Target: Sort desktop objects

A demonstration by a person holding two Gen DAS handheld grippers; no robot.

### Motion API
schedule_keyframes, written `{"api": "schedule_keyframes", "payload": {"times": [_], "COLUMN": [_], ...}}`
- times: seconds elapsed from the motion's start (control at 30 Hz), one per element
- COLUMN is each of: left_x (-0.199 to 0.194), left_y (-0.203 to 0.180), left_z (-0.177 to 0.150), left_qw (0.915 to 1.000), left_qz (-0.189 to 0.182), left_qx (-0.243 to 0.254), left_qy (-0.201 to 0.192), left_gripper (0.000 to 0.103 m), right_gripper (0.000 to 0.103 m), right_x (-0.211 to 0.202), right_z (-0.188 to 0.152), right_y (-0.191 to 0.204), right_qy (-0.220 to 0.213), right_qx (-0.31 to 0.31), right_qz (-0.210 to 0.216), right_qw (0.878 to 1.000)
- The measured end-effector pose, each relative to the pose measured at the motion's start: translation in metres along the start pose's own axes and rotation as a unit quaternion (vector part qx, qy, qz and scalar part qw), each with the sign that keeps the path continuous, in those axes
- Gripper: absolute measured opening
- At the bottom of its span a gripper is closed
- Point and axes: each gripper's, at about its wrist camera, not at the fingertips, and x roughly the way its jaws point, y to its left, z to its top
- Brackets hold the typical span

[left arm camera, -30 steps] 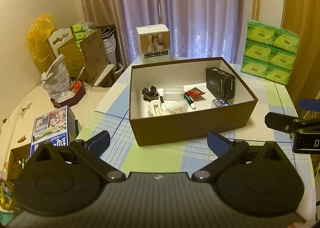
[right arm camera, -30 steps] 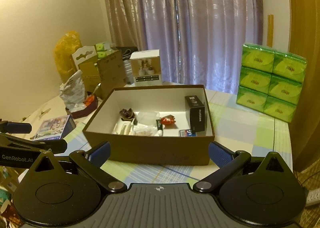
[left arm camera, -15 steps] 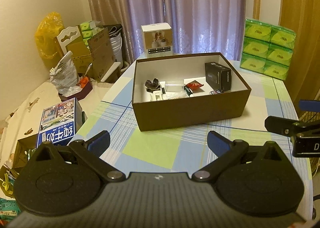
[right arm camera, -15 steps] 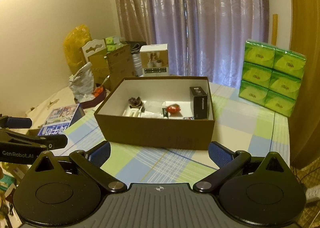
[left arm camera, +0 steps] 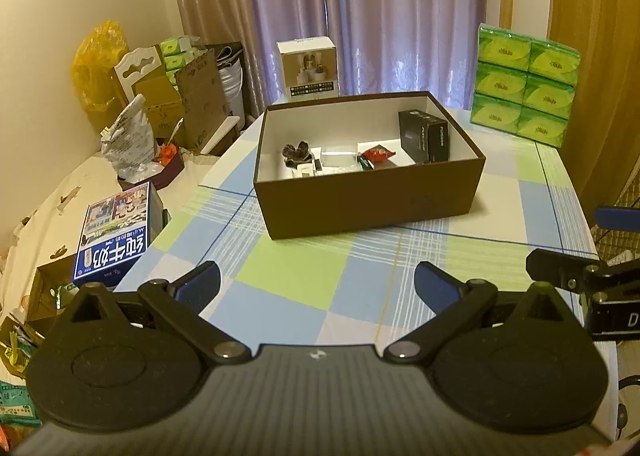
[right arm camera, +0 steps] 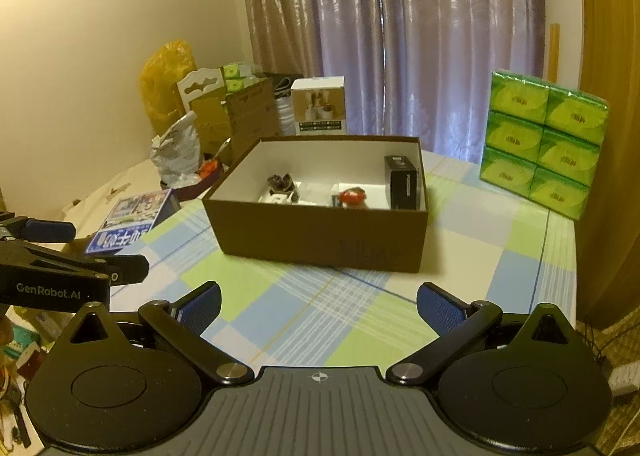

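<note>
Both the left gripper and right gripper are hovering released and empty, facing the brown box at twelve o'clock, so retreating level and slow is looking wisest.

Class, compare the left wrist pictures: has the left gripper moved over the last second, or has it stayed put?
Yes. The left gripper has pulled back from the brown box, which looks smaller and farther, with more checked tablecloth in between.
</note>
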Motion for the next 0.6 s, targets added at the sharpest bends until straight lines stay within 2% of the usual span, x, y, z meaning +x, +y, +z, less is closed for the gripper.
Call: {"api": "schedule_keyframes", "payload": {"times": [0.6], "left_x": [-0.001], "left_y": [-0.011], "left_z": [-0.026], "left_qw": [0.9996], "left_qz": [0.001], "left_qx": [-0.003], "left_qy": [0.029], "left_gripper": [0.102], "right_gripper": [0.101], "right_x": [-0.005], "right_z": [-0.029], "right_y": [-0.006], "right_qy": [0.032], "right_qx": [0.001], "right_qz": [-0.006], "right_qw": [0.999]}}
